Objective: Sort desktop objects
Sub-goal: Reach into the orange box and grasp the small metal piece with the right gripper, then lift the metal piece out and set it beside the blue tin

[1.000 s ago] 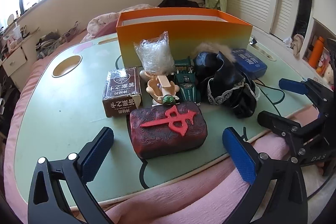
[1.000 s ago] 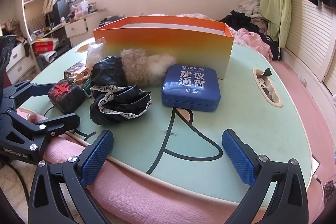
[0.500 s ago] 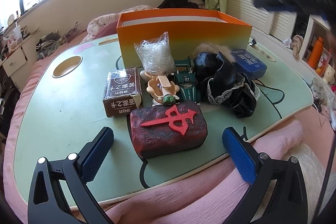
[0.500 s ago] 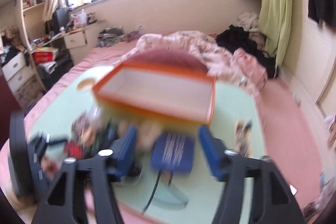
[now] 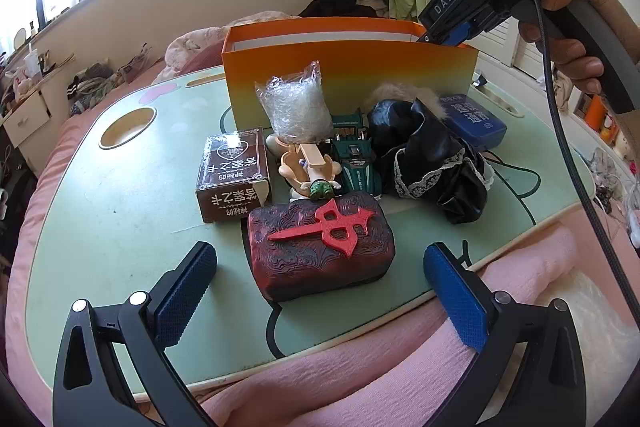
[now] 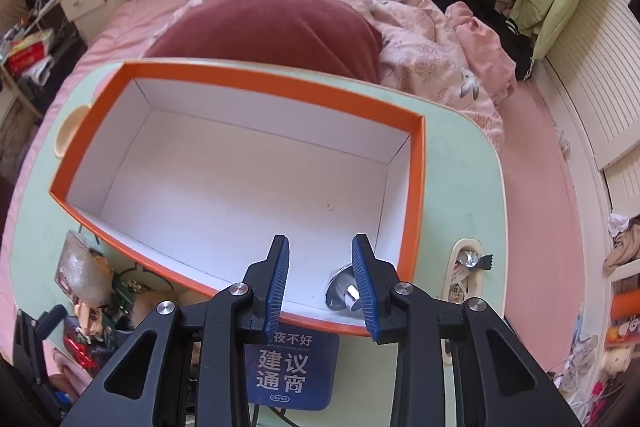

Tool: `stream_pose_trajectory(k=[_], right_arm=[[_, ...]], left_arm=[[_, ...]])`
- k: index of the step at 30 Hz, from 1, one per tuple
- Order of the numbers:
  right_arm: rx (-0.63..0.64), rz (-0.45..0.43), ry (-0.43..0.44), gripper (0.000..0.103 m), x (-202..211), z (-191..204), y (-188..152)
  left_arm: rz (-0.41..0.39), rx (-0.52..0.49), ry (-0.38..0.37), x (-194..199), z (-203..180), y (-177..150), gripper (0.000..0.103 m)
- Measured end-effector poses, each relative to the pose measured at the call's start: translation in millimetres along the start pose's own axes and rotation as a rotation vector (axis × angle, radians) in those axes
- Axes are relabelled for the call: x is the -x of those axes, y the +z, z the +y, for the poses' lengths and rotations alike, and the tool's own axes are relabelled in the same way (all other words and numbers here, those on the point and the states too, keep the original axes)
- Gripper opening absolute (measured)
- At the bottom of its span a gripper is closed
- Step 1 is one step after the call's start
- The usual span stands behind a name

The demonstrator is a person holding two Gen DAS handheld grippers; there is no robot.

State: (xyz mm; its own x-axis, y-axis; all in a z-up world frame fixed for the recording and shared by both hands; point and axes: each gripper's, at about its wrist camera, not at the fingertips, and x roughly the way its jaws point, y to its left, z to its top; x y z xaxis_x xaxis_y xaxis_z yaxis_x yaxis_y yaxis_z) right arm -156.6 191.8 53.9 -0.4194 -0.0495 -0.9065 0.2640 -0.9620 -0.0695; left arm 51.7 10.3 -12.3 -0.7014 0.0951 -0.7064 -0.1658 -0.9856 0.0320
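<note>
Right wrist view now looks down into the orange box (image 6: 240, 163) instead of across the table; the right tool (image 6: 320, 283) has swung up over the box's near corner, jaws closing with nothing between them. A small silvery object (image 6: 340, 293) lies inside there. The left tool (image 5: 320, 291) has kept still, wide open and empty, before the red block (image 5: 320, 247). Sorting has probably barely begun: the brown carton (image 5: 232, 175), black cloth (image 5: 432, 163) and blue tin (image 5: 472, 123) crowd the green table (image 5: 120, 211), set on a pink bed (image 6: 532, 155) in a cluttered bedroom.
</note>
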Motion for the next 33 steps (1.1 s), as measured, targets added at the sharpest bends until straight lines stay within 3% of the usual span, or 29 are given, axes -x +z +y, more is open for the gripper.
stream_pose_trajectory(k=[9, 13, 19, 25, 26, 29, 33], right_arm=[[-0.009, 0.042, -0.037, 0.032, 2, -4, 2], [-0.033, 0.153, -0.023, 0.032, 2, -9, 19], [-0.055, 0.393, 0.000, 0.032, -14, -8, 47], [0.004, 0.597, -0.077, 0.031, -50, 3, 36], [-0.006, 0.620, -0.055, 0.030, -55, 3, 32], [0.005, 0.643, -0.063, 0.028, -64, 7, 25], [0.031, 0.593, -0.073, 0.026, -54, 11, 22]], left_arm=[[-0.002, -0.001, -0.001, 0, -1, 0, 0.103], [-0.003, -0.003, -0.001, 0, -2, 0, 0.103], [-0.005, -0.004, -0.003, 0, -2, 0, 0.103], [-0.012, -0.007, -0.010, 1, 1, -2, 0.103], [-0.012, -0.008, -0.011, 1, 2, -2, 0.103], [-0.015, -0.010, -0.010, 1, 2, -2, 0.103], [-0.015, -0.010, -0.011, 0, 2, -2, 0.103]])
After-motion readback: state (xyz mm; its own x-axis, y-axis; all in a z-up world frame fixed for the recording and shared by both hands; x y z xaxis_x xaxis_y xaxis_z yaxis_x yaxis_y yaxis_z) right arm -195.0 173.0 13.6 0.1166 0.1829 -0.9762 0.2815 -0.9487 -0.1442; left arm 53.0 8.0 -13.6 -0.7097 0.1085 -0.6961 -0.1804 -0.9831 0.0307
